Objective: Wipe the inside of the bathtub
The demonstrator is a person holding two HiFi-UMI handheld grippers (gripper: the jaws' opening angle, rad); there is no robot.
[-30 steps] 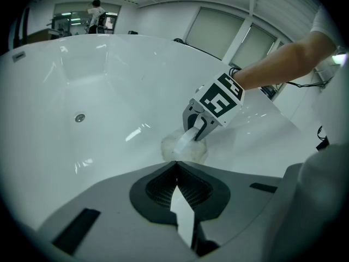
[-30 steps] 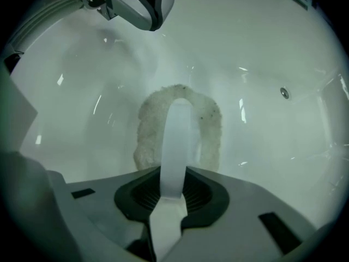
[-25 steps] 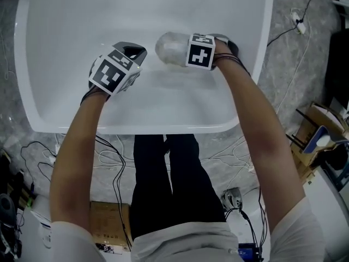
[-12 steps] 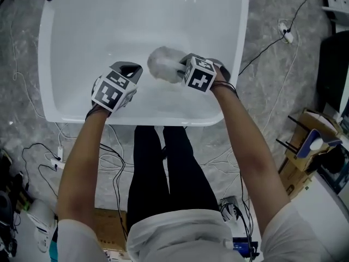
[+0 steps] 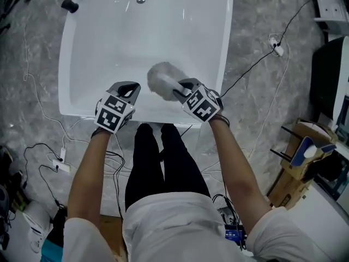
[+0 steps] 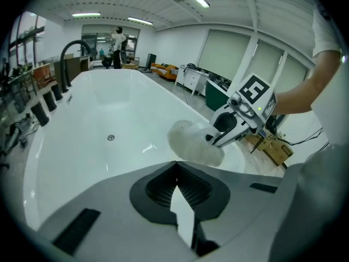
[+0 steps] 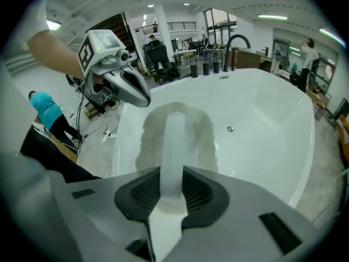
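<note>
The white bathtub (image 5: 226, 37) runs away from me, its drain (image 5: 141, 0) at the far end. My right gripper (image 5: 184, 87) is shut on the pale handle (image 7: 174, 141) of a fluffy white wiping pad (image 5: 160, 79). The pad hangs over the tub's near end, close to the inner wall. In the right gripper view the pad (image 7: 175, 132) fills the space ahead of my right gripper (image 7: 174, 172). My left gripper (image 5: 130, 87) is shut with nothing in it, just left of the pad, above the near rim. From my left gripper (image 6: 176, 162) the pad (image 6: 191, 142) shows ahead and to the right.
Black tap knobs (image 5: 70, 5) stand at the tub's far left corner, and a black faucet (image 6: 73, 53) rises there. Cables and a power strip (image 5: 274, 48) lie on the grey floor to the right. A rack with boxes (image 5: 305, 152) stands at the right edge. My legs (image 5: 163, 162) meet the tub's near end.
Both grippers have drawn back from the middle of the tub toward its near end, the pad coming with the right one. The head view now takes in much more of the tub.
</note>
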